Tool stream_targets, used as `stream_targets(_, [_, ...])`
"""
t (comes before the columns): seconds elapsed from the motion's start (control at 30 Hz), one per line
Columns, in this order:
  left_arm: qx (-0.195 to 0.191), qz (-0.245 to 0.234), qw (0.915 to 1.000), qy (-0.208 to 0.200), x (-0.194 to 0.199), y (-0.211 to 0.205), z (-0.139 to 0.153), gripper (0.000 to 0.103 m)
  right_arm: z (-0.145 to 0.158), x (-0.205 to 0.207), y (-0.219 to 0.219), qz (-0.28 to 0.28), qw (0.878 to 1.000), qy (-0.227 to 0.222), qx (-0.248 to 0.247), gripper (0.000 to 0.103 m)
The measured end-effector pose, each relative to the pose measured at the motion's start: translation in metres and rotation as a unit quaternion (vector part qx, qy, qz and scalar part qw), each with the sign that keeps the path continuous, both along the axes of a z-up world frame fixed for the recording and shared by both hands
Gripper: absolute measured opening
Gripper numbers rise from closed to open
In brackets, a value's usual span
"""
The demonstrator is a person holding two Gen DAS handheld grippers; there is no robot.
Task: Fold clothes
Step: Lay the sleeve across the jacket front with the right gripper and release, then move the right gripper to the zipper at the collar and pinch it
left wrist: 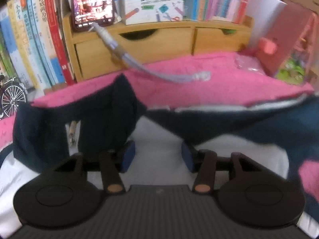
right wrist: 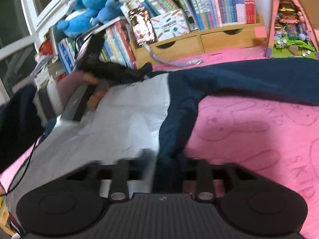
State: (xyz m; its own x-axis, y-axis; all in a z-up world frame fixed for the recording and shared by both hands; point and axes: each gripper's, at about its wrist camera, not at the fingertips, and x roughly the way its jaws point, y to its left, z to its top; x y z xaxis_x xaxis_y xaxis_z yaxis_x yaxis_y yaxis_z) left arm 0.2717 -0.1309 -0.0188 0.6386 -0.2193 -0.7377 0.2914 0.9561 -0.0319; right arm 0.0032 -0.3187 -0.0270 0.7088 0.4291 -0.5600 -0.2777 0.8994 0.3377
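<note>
A white and navy garment lies spread on a pink blanket. Its navy sleeve stretches to the right. In the left wrist view my left gripper is open, blue pads apart over white cloth, with the navy collar part draped just above the left pad. My left gripper also shows in the right wrist view, at the garment's far edge. My right gripper sits low on the garment's near edge where white meets navy; its fingertips are hidden under the cloth and blurred.
A wooden drawer unit with books and a phone stands behind the blanket. A cable trails from the phone onto the blanket. Blue plush toys sit on the books. A pink toy house stands at right.
</note>
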Motion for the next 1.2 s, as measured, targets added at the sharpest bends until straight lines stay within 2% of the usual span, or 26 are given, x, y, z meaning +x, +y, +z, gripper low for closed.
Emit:
stream_targets(0.1, [0.013,0.021,0.9996,-0.014,0.016,-0.010,-0.002,0.054,-0.004,-0.006,0.006,0.011,1.000,0.005,0.011,0.013])
stream_targets(0.17, [0.033,0.033,0.9979,-0.046,0.026,-0.020,-0.011,0.075,-0.005,-0.009,0.006,0.009,1.000,-0.003,0.007,0.012])
stream_targets(0.2, [0.039,0.042,0.9965,-0.061,0.031,-0.024,-0.015,0.078,-0.005,-0.009,0.005,0.008,1.000,-0.001,0.011,0.012])
stream_targets(0.3, [0.001,0.067,0.9960,-0.059,0.036,-0.017,-0.013,0.076,-0.004,-0.005,0.001,0.007,1.000,0.007,0.021,0.012])
stream_targets(0.33, [-0.015,0.063,0.9957,-0.067,0.029,-0.008,-0.007,0.073,-0.003,-0.004,0.000,0.006,1.000,0.011,0.024,0.013])
stream_targets(0.4, [-0.047,0.054,0.9940,-0.082,0.013,0.012,0.005,0.072,0.002,-0.002,-0.005,0.001,1.000,0.016,0.018,0.025])
stream_targets(0.5, [-0.088,0.060,0.9890,-0.102,-0.031,0.058,0.023,0.072,0.025,-0.001,-0.006,-0.023,0.999,-0.007,-0.033,0.039])
stream_targets(0.6, [-0.080,0.068,0.9882,-0.112,-0.088,0.098,0.026,0.076,0.052,0.007,0.008,-0.023,0.995,-0.046,-0.082,0.054])
stream_targets(0.67, [-0.071,0.071,0.9884,-0.115,-0.121,0.116,0.022,0.076,0.064,0.020,0.026,0.001,0.995,-0.050,-0.086,0.054])
stream_targets(0.73, [-0.062,0.073,0.9886,-0.117,-0.151,0.130,0.014,0.075,0.069,0.041,0.051,0.032,0.996,-0.036,-0.079,0.053])
stream_targets(0.83, [-0.052,0.079,0.9899,-0.106,-0.172,0.140,0.002,0.076,0.060,0.082,0.096,0.082,0.993,-0.003,-0.086,0.037])
stream_targets(0.9, [-0.053,0.092,0.9891,-0.102,-0.173,0.146,-0.004,0.076,0.048,0.113,0.132,0.096,0.990,0.026,-0.098,0.026])
stream_targets(0.97, [-0.070,0.103,0.9880,-0.092,-0.172,0.154,-0.007,0.076,0.037,0.146,0.157,0.085,0.990,0.038,-0.109,0.023])
stream_targets(1.07, [-0.102,0.107,0.9856,-0.083,-0.169,0.164,-0.009,0.078,0.022,0.194,0.179,0.058,0.990,0.031,-0.128,0.009])
stream_targets(1.2, [-0.155,0.104,0.9791,-0.081,-0.170,0.178,-0.012,0.081,0.012,0.257,0.186,0.003,0.983,-0.023,-0.184,0.006])
